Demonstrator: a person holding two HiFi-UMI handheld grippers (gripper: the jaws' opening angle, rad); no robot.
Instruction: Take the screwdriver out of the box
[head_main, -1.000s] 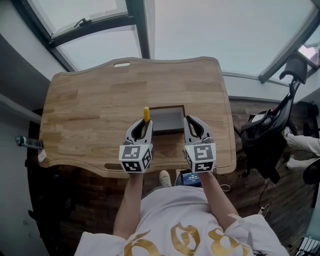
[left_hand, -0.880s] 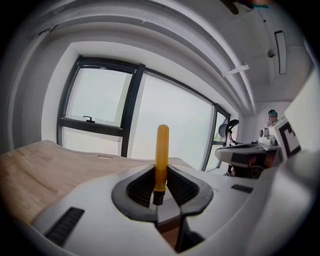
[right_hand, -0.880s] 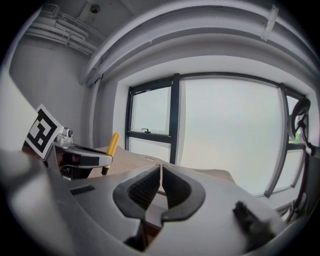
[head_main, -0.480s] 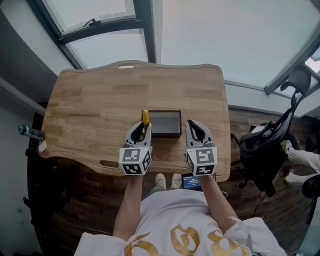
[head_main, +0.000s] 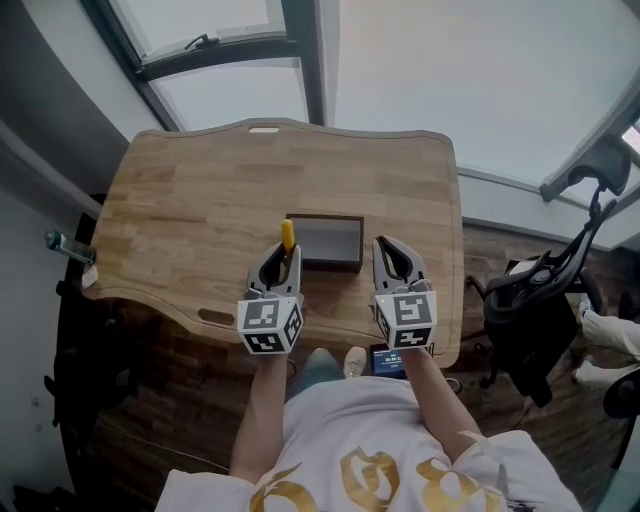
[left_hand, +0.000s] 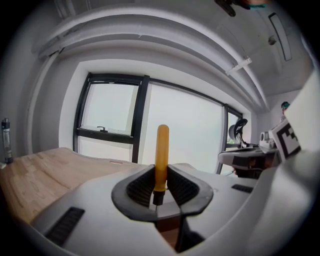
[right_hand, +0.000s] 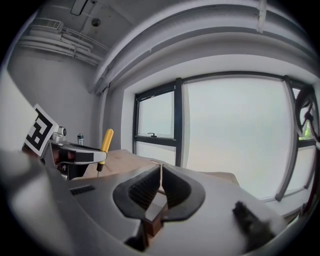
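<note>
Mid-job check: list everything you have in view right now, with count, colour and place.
table: one, light wood, under both grippers
box: one, dark, open-topped, on the table just beyond the grippers
screwdriver: one, yellow handle, by the box's left end, handle sticking up past the jaws
bottle: one, clear, at the table's left edge
office chair: one, black, on the floor right of the table
small lit screen: one, blue, below the table's near edge
left gripper: one, grey, shut on the screwdriver
right gripper: one, grey, shut, nothing between its jaws
</note>
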